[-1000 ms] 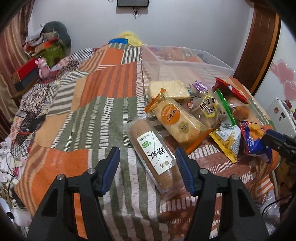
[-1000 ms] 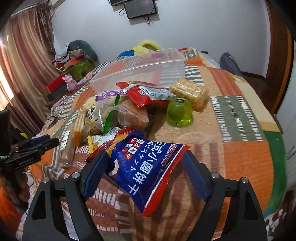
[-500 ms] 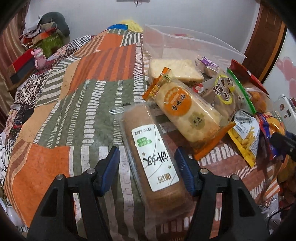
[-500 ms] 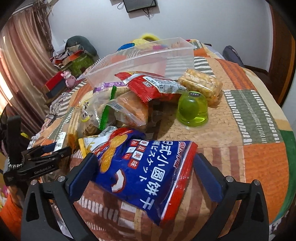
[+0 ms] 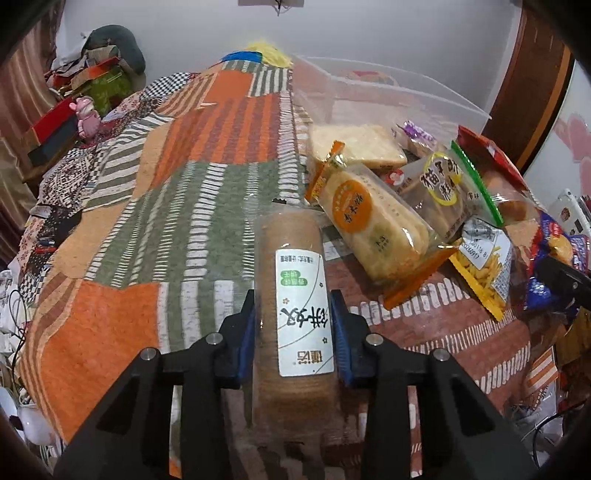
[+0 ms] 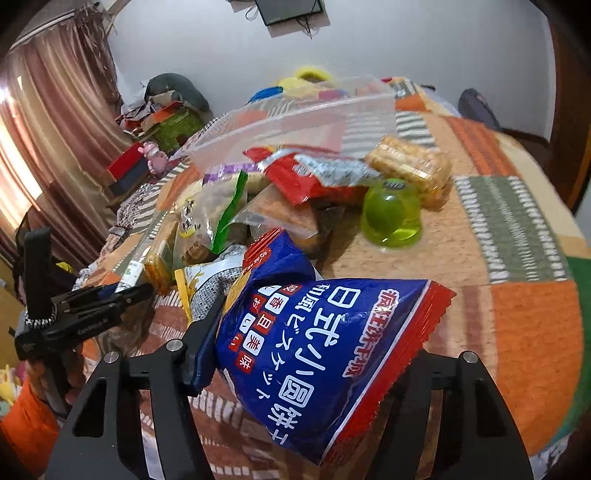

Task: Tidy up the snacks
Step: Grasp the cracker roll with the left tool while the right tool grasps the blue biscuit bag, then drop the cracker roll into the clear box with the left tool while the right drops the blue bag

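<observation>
From my feeds I see a plain pale grey wall [image 6: 406, 48] at the far end, with a dark flat screen [image 6: 291, 9] mounted high on it, cables dangling below. Brownish-pink curtains [image 6: 55, 122] hang along the left side, bright daylight coming through them. A bed under an orange, green and striped patchwork quilt [image 5: 177, 206] fills the room. In the far corner sits a heap of clothes and boxes [image 5: 99, 70]. A dark wooden door frame [image 5: 528, 92] stands right.

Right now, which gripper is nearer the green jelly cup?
Right. The right gripper, holding the blue snack bag, faces the green jelly cup just beyond; the left gripper sits across the snack pile.
</observation>
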`<state>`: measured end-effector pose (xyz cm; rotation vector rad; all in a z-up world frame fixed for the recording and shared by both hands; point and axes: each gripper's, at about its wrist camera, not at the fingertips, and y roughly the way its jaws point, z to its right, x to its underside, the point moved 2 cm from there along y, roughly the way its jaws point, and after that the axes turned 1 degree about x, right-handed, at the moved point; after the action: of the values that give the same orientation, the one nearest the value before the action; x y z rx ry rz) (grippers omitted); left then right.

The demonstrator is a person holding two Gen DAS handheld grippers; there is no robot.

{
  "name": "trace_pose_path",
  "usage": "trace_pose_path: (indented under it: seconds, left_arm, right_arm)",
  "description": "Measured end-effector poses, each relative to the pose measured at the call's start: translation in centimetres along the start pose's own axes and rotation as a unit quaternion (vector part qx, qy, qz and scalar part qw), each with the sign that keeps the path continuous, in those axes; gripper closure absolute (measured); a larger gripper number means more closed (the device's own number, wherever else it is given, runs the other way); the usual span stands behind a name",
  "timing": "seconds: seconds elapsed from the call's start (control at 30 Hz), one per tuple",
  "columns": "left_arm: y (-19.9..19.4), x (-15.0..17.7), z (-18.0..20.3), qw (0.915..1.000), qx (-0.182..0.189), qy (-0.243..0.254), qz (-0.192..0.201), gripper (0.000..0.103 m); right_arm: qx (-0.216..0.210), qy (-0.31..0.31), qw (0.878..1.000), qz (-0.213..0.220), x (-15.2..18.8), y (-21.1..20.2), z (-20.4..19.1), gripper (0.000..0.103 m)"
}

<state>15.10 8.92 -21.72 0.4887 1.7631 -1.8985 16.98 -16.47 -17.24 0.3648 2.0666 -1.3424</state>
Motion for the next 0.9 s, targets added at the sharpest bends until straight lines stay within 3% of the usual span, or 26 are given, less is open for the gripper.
trace_pose_path:
  seconds: [0.27,0.53,0.9]
  left_arm:
    - [-3.8,-1.7,-0.4,0.999,-0.007,-0.006,0.044,0.067]
    - [-6.6,-6.6,1.8,0.9944,0.015,0.01,0.104,0.067]
    - [-4.9,-14.4,5.8,0.9903,0.037,0.011,0.134,0.067]
  right_arm:
    - [0.01,0.0,0.999,0.048,-2.1,-2.8,0.4,0.042]
    - [0.028,-0.019,0.993,0.11,-6.2,-4.2,-0.1,0.042]
    - [0.039,-0.048,0.987,0.147,-11.4,-1.4,-1.5,0.042]
